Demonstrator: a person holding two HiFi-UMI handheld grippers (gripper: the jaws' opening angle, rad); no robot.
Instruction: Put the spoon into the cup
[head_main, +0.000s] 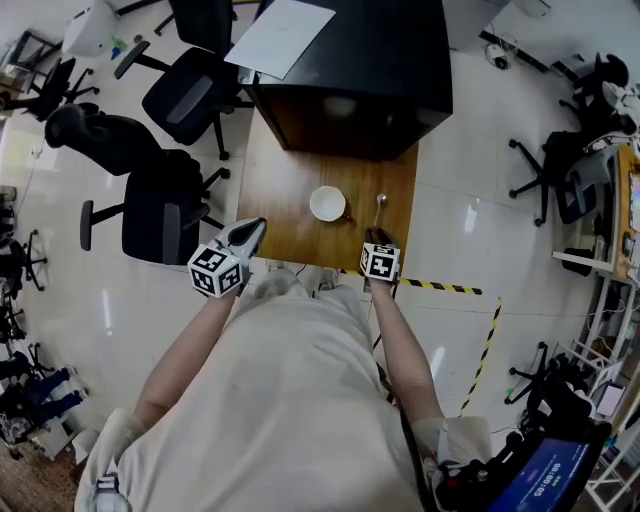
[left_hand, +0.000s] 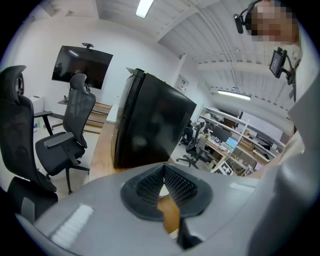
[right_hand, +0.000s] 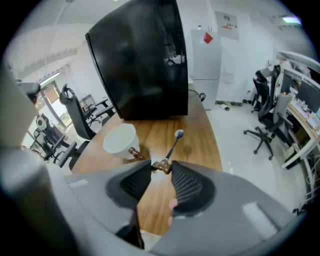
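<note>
A white cup with a dark brown handle stands on the wooden table. In the right gripper view the cup is left of the jaws. The metal spoon has a brown handle end and lies right of the cup. My right gripper is shut on that handle end. The spoon's bowl points away and casts a shadow on the wood beside it. My left gripper hangs over the table's near left corner. Its pads meet at the tips with nothing between them.
A tall black cabinet stands on the far end of the table, a white sheet on top of it. Black office chairs crowd the left side. Yellow-black tape marks the floor on the right.
</note>
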